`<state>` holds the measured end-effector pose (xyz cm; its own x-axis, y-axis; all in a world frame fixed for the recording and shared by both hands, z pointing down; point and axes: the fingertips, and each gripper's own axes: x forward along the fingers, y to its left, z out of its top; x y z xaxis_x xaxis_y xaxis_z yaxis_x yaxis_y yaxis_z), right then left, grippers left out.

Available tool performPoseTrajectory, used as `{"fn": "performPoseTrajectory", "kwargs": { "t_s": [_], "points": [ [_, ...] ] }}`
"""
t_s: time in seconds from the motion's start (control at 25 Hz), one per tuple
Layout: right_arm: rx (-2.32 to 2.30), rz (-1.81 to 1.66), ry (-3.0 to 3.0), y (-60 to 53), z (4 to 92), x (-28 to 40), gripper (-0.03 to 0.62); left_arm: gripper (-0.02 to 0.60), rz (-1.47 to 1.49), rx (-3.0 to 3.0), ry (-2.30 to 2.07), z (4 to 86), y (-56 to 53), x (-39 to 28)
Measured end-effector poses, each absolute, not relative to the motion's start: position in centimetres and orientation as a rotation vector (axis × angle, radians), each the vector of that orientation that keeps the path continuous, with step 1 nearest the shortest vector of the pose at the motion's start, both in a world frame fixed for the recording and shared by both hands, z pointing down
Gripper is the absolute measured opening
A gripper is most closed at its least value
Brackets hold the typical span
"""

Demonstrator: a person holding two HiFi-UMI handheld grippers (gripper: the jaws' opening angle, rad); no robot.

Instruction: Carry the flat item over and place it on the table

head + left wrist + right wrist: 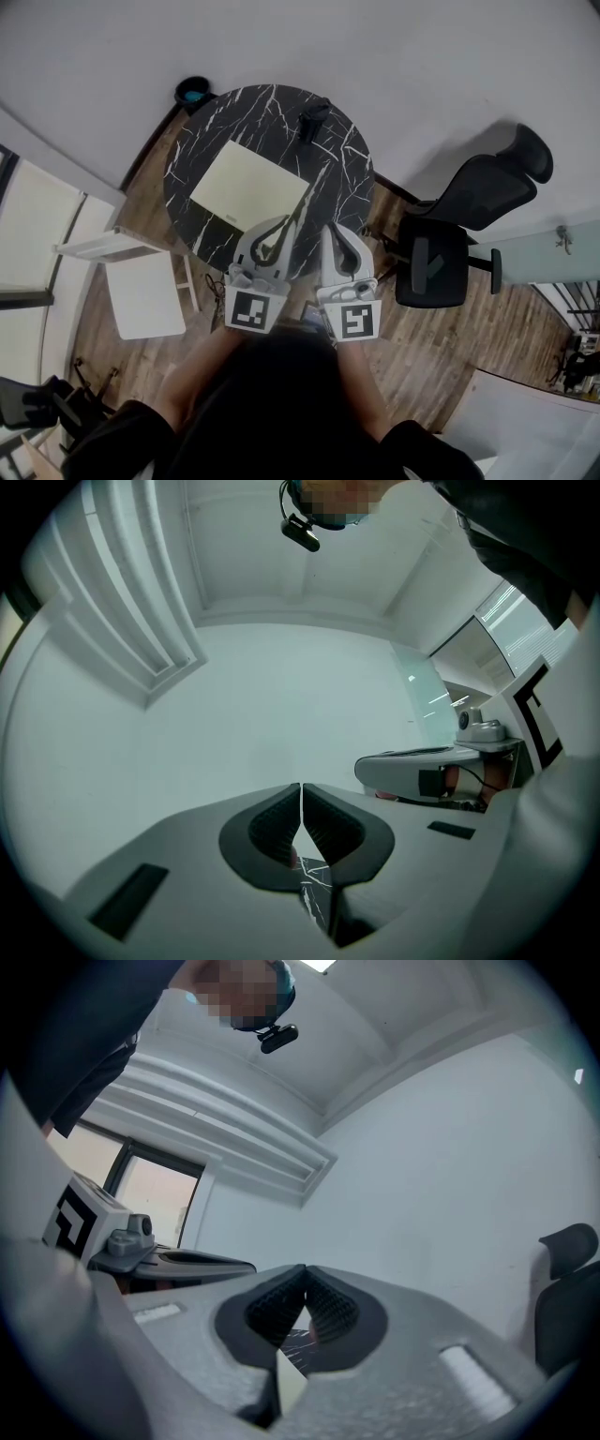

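A cream flat rectangular item [248,183] lies flat on the round black marble table [216,127], left of its middle. Both grippers hover side by side over the table's near edge, pointing at it. My left gripper [284,223] is shut with nothing between its jaws, its tips just past the flat item's near right corner. Just to its right, my right gripper [330,231] is also shut and empty. In the left gripper view the closed fingertips [301,789] meet against a white wall. The right gripper's tips [305,1269] meet likewise.
A small dark object [312,122] stands at the table's far side. A black bin [192,91] sits behind the table. A black office chair [459,234] stands to the right and a white chair [141,286] to the left, on wooden floor.
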<state>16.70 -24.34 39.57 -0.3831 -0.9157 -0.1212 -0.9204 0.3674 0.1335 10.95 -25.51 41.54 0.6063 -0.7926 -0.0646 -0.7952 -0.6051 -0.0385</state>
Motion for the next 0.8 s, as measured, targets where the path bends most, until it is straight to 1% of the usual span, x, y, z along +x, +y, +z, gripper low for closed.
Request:
{"fn": "performPoseTrajectory", "kwargs": {
  "t_s": [0.8],
  "points": [
    [-1.675, 0.297, 2.631, -23.5, 39.8, 14.2, -0.002, 0.012, 0.098, -2.745, 1.393, 41.4, -24.2, 9.1]
  ]
}}
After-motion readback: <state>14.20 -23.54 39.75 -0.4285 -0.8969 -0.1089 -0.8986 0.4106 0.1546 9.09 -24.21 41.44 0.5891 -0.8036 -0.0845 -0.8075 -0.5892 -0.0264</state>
